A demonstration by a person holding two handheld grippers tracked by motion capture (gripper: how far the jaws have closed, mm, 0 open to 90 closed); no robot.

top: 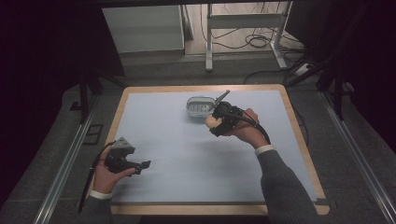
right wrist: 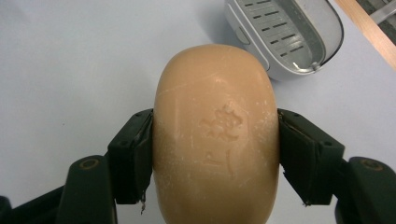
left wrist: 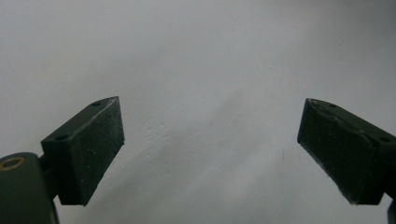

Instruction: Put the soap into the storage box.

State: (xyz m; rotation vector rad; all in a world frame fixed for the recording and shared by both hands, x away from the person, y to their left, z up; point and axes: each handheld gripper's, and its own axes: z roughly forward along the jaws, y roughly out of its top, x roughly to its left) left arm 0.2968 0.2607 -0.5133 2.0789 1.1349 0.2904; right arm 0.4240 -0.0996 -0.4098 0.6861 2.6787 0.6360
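Pale blue table mat [top: 187, 154], soap dish [right wrist: 285, 32] just beyond gripped soap bar [right wrist: 217, 135]

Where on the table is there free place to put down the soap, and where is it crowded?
The blue mat is bare between the left gripper and the right gripper, and along the far left, beside the soap dish. The near right part is bare too. It is crowded only at the far middle, where the soap hangs close to the dish.
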